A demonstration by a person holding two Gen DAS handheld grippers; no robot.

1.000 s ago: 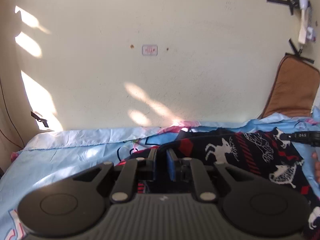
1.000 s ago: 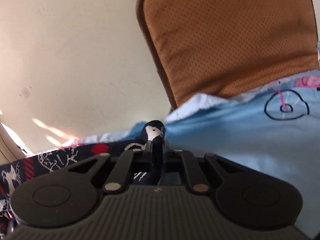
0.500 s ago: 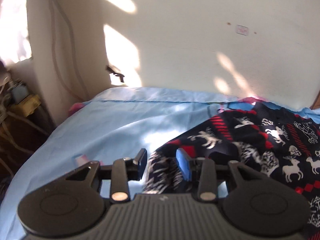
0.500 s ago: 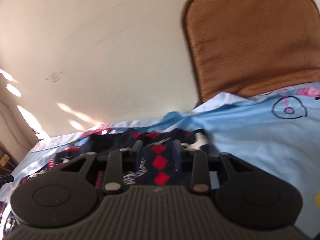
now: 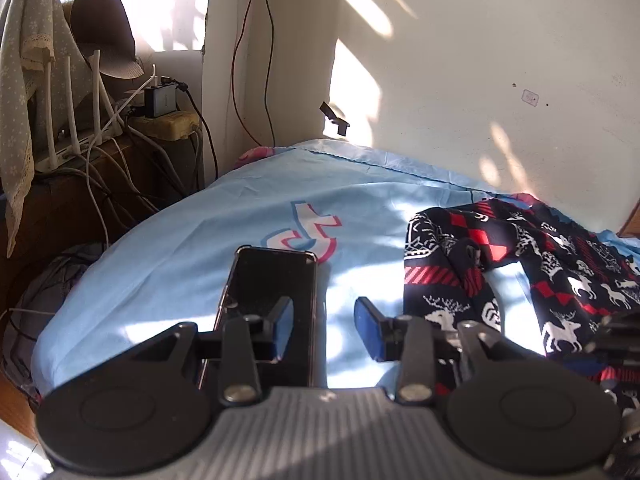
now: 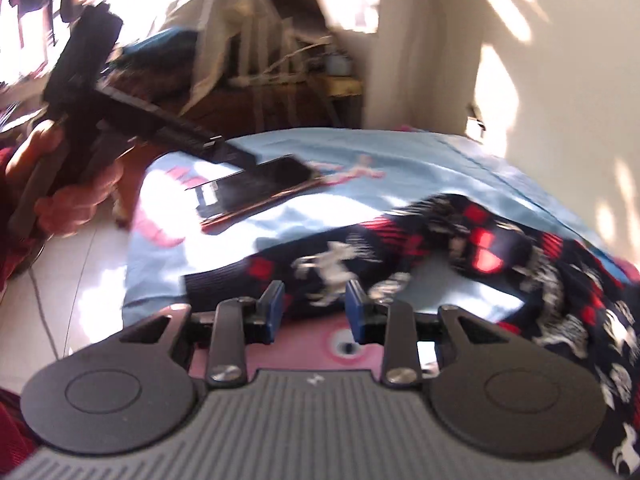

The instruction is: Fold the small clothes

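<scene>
A dark knitted garment (image 5: 520, 264) with white reindeer and red diamonds lies rumpled on the light blue bed sheet (image 5: 240, 216), to the right in the left wrist view. My left gripper (image 5: 324, 330) is open and empty above the sheet, left of the garment. My right gripper (image 6: 314, 310) is open and empty, just in front of the garment's near hem (image 6: 400, 264). The right wrist view is blurred. The left gripper also shows in the right wrist view (image 6: 224, 148), held by a hand.
A black phone (image 5: 272, 288) lies on the sheet under my left gripper's left finger. A low cabinet (image 5: 100, 184) with cables, a charger and a fan stands left of the bed. A cream wall (image 5: 480, 80) runs behind the bed.
Both grippers let go of the garment, opened and swung left and back. The garment now lies on the sheet, and the phone has come into view.
</scene>
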